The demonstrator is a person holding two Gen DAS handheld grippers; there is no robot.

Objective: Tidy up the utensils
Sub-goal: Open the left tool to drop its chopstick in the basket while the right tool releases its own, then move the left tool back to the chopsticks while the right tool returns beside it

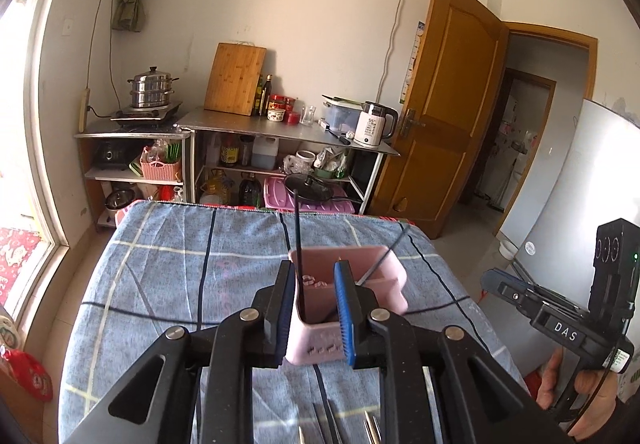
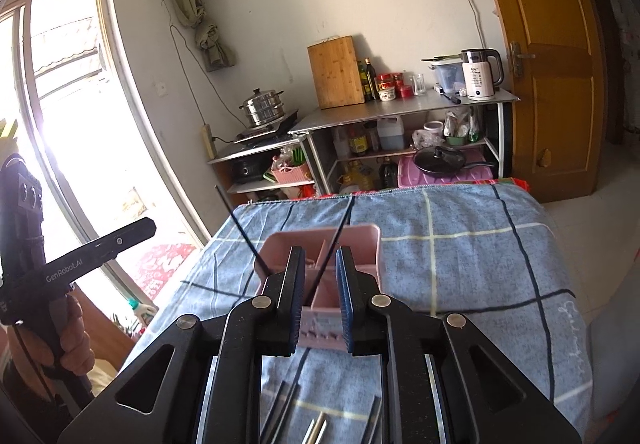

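On blue checked cloth-covered tabletop: pink plastic boxy utensil holder, divided, two thin black chopsticks leaning inside. Left tool and right tool slightly spread, pinching nothing. Metal utensils flat nearby.

Pink holder: matt plastic, raised relief on front wall. Chopsticks: black, thin, smooth. Desk cover: blue checked cloth, woven, matt. Left tongs: black matt plastic, blue ribbed pads, bright metal pivots. Utensils at near edge: shiny metal.
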